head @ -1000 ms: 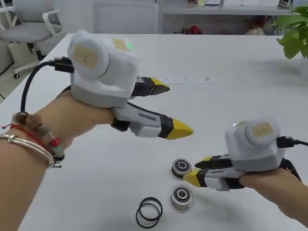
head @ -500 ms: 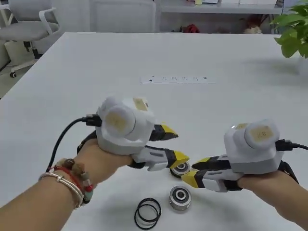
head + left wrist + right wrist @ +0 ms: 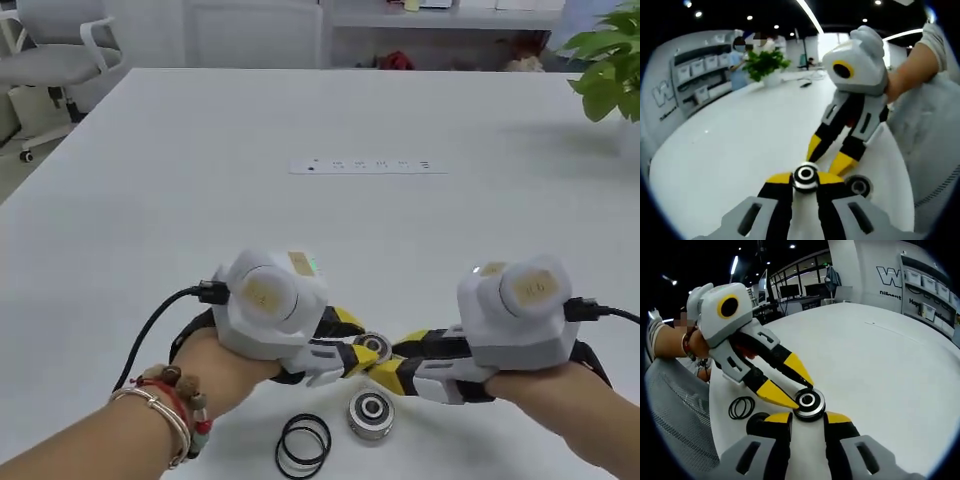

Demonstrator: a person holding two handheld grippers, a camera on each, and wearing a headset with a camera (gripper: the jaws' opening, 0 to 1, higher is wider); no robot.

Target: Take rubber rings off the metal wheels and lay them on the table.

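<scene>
**Left hand-held gripper** (image 3: pixel 805 180): clenched on a metal wheel (image 3: pixel 373 346). In the left gripper view the two yellow-tipped jaws lie against opposite sides of the wheel, which shows a dark ring around a bright hub.

**Right hand-held gripper** (image 3: pixel 807 418): released, its jaws spread. In the right gripper view the same wheel lies just ahead of the gap between the two yellow tips. The left hand-held gripper reaches in from the left, with its lower tip touching the wheel's rim. In the head view the two hand-held grippers meet tip to tip at this wheel, low over the table (image 3: pixel 300 220). Whether the wheel rests on the table or is lifted off it cannot be told.

**Second metal wheel** (image 3: pixel 372 412): on the table just nearer the person than the jaws, lying flat and apart from both hand-held grippers.

**Rubber rings** (image 3: pixel 303 443): two black rings, overlapping, flat on the table just left of the second wheel.

**Surroundings:** beaded bracelets (image 3: pixel 165 400) on the left wrist. A white power strip (image 3: pixel 368 165) lies well up the table. A green plant (image 3: pixel 610 70) stands at the far right edge and an office chair (image 3: pixel 60 50) beyond the far left corner.
</scene>
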